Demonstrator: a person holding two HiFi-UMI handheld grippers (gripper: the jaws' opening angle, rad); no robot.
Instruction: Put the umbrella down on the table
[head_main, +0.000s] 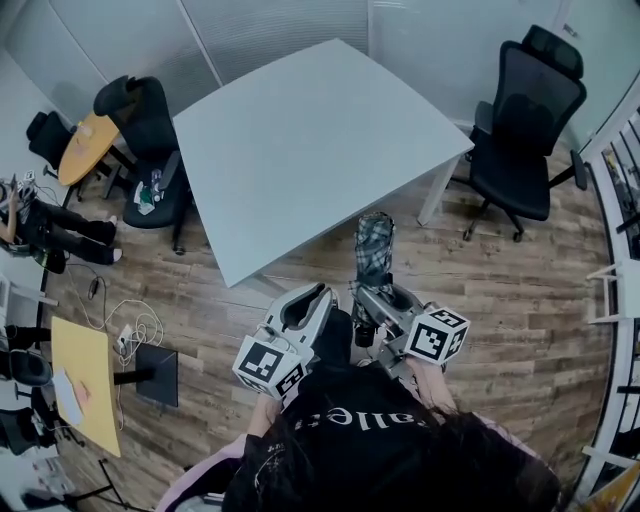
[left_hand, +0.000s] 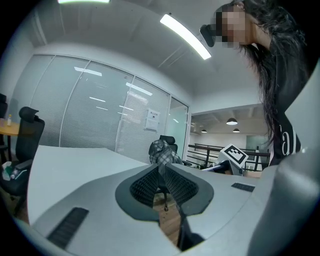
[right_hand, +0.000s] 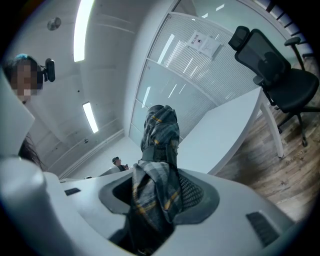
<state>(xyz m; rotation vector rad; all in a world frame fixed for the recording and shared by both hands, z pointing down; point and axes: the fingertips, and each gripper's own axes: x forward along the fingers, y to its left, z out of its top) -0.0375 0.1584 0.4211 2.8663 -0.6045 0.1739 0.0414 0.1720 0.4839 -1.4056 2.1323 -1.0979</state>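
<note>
A folded plaid umbrella (head_main: 374, 248) sticks out forward from my right gripper (head_main: 372, 292), whose jaws are shut on its lower part. Its tip hangs over the floor just short of the white table's (head_main: 300, 140) near edge. In the right gripper view the umbrella (right_hand: 160, 135) rises from between the pads of the right gripper (right_hand: 157, 195), with the table (right_hand: 225, 130) beyond. My left gripper (head_main: 318, 293) is beside it on the left, apart from the umbrella. Its jaws (left_hand: 161, 172) are shut with nothing between them, and the umbrella (left_hand: 161, 150) shows past them.
A black office chair (head_main: 525, 120) stands at the table's right corner and another (head_main: 145, 130) at its left. A yellow desk (head_main: 85, 385) and cables lie on the wooden floor to the left. A person sits far left (head_main: 60, 225). A railing (head_main: 620, 300) runs along the right.
</note>
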